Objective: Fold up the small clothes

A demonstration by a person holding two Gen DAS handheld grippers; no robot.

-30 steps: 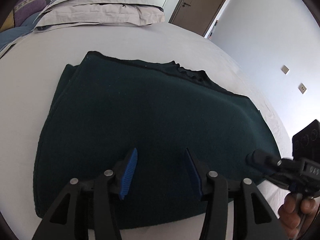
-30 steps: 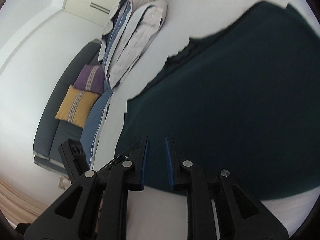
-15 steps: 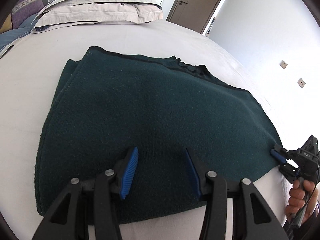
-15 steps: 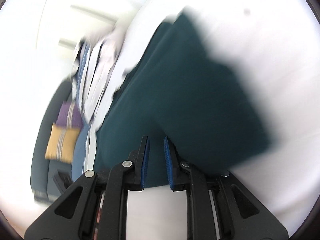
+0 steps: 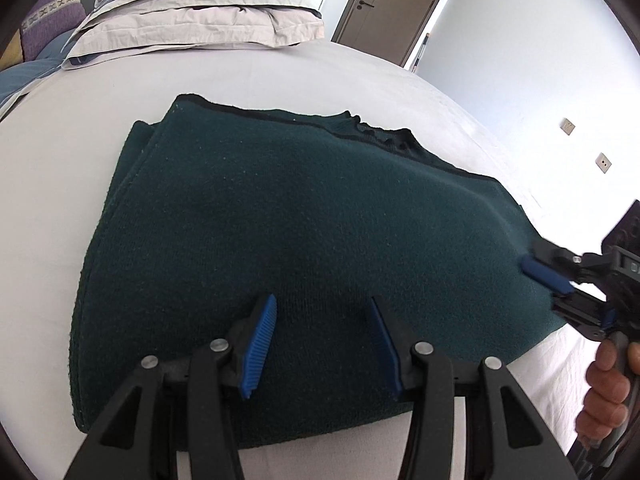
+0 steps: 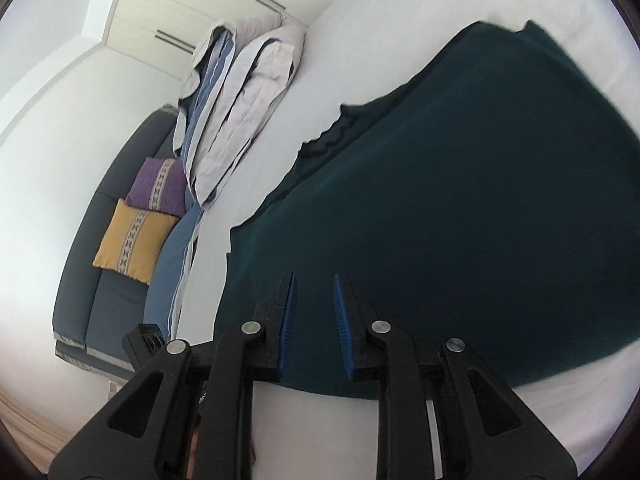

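A: Changed since a second ago?
B: Right gripper (image 6: 314,320) back over the garment's near edge, jaws opening, nothing pinched yet.
A: Left gripper (image 5: 322,338)?
B: Spread, unmoved, empty.
A: Green garment (image 5: 288,240)?
B: Flat on bed (image 5: 260,76), centre to 3 o'clock. Next fold likely coming.

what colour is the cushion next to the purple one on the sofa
Mustard yellow cushion with a pale patterned band down its middle, clearest in the right wrist view.

free: bed sheet (image 5: 280,76) around garment (image 5: 300,220) | obstacle: folded duvet (image 5: 200,20) at far edge
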